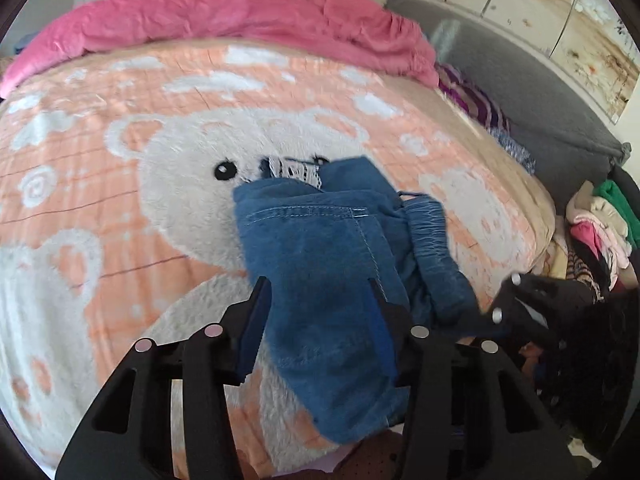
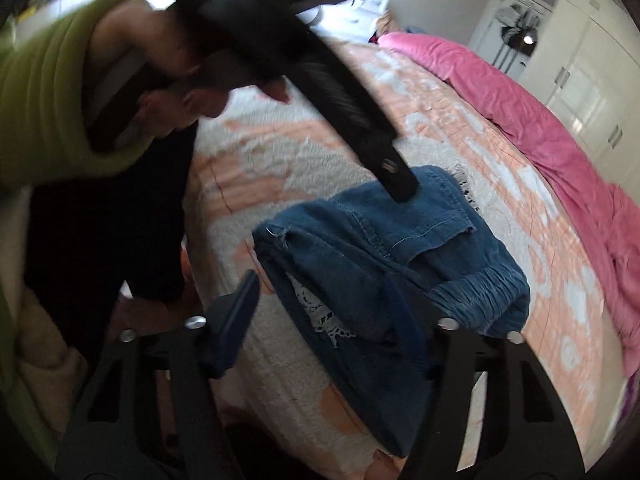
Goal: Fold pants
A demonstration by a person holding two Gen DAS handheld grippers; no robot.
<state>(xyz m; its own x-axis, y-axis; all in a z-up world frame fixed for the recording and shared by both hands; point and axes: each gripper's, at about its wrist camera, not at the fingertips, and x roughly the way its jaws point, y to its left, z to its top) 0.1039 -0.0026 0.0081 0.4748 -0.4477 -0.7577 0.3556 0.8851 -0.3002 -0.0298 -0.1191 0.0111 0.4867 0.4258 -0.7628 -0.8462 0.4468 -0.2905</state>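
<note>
A peach bear-print blanket (image 1: 120, 184) is covering the bed. A pink duvet (image 1: 224, 16) is lying bunched along its far edge. White wardrobes (image 2: 592, 64) are standing behind.

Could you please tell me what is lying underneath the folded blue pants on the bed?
The pants rest on a peach blanket with a white bear print. White lace trim peeks from between their layers. The blanket directly beneath them is covered.

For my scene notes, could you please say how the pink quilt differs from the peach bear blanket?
The pink quilt is plain and bunched along the far edge; the peach bear blanket is patterned and spread flat. Only the blanket bears the blue pants. Both are bedding.
</note>
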